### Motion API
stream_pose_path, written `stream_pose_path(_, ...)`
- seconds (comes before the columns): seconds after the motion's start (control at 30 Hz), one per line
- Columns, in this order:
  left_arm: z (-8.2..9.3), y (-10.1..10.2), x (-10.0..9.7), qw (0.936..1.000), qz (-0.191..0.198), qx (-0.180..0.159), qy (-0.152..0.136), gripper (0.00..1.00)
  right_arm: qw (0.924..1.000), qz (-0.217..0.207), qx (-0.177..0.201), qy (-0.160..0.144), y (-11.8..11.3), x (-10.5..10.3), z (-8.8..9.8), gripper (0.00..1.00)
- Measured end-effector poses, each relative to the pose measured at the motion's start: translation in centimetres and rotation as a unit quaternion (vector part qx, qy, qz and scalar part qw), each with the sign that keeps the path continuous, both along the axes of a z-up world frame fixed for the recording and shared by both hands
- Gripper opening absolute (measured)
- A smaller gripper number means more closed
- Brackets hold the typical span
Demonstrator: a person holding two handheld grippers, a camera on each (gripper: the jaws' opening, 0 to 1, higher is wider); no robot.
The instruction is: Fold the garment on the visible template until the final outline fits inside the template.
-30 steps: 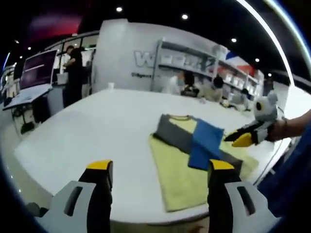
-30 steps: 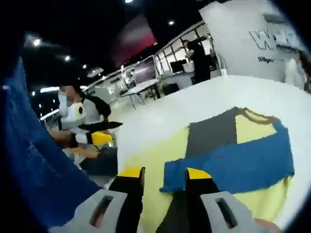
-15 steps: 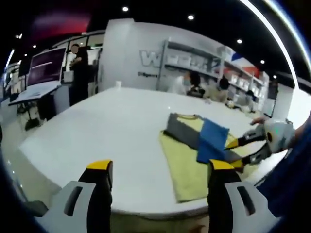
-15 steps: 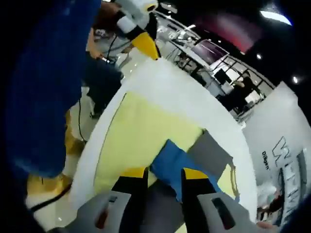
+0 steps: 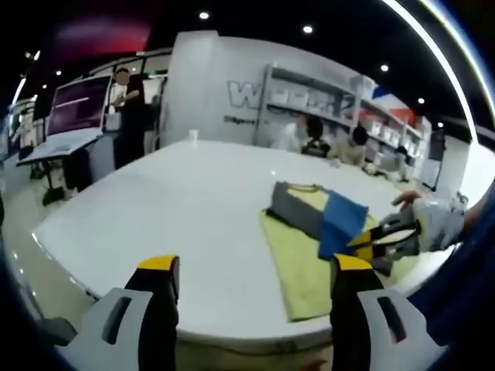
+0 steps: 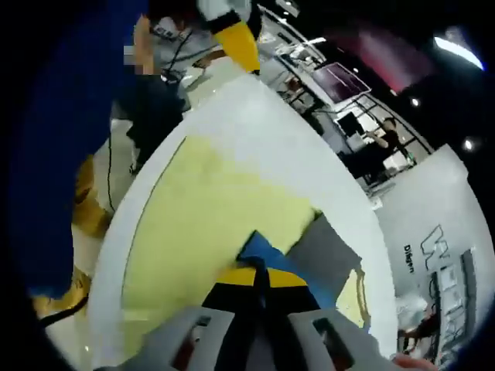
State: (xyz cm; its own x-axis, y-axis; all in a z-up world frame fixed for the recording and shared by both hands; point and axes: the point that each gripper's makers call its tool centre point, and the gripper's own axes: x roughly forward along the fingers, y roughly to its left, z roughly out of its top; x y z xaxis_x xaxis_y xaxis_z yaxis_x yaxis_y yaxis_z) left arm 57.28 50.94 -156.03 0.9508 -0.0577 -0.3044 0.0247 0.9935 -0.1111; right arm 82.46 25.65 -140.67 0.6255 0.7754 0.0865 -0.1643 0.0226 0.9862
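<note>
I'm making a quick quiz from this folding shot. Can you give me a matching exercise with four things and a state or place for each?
Things:
1. left tool
2. right tool
3. blue sleeve
4. white table

States or places:
A. pinched at its edge
B. bears the garment
C. open, above the table's near edge
D. shut on fabric

Pairs: 1-C, 2-D, 3-A, 4-B

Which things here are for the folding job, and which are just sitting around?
For the job:
- garment, yellow, grey and blue
- right gripper, fingers closed on the garment's blue part
- left gripper, held back and open

Just around:
- white table
- shelves
- monitor
</note>
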Motion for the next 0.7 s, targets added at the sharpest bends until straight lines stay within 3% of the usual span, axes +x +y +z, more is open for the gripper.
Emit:
stream_pose_path(0.07,-0.4,0.1,-0.1,1.0000,0.001,-0.002,0.002,0.78,0.9995,0.029,-0.004,-0.008,0.9,-1.0,0.6,0.00)
stream_pose_path(0.1,-0.2,0.1,-0.2,1.0000,0.001,-0.001,0.003,0.78,0.9965,0.077,-0.027,-0.018,1.7,-2.5,-0.1,0.00)
stream_pose_path(0.17,-0.7,0.2,-0.5,1.0000,-0.001,-0.002,0.008,0.78,0.9880,0.128,-0.083,-0.025,2.7,-4.9,-2.6,0.00)
stream_pose_path(0.23,-1.0,0.2,-0.5,0.9999,-0.002,-0.005,0.009,0.78,0.9849,0.141,-0.098,-0.025,2.9,-5.5,-3.6,0.00)
stream_pose_path(0.4,-1.4,0.1,-0.6,0.9999,-0.004,-0.009,0.013,0.78,0.9676,0.187,-0.168,-0.025,3.4,-8.9,-9.5,0.01)
stream_pose_path(0.43,-1.4,0.1,-0.6,0.9999,-0.005,-0.009,0.013,0.78,0.9578,0.208,-0.194,-0.042,3.7,-11.6,-13.0,0.06)
stream_pose_path(0.57,-1.5,0.0,-0.8,0.9998,-0.007,-0.009,0.014,0.78,0.9477,0.229,-0.211,-0.072,4.2,-14.1,-14.8,0.10)
stream_pose_path(0.63,-1.7,-0.1,-1.0,0.9998,-0.008,-0.008,0.018,0.78,0.9245,0.259,-0.255,-0.116,5.0,-16.7,-16.8,0.11)
stream_pose_path(0.7,-1.9,-0.3,-1.3,0.9997,-0.009,-0.008,0.021,0.78,0.8945,0.297,-0.295,-0.158,5.6,-19.2,-18.3,0.12)
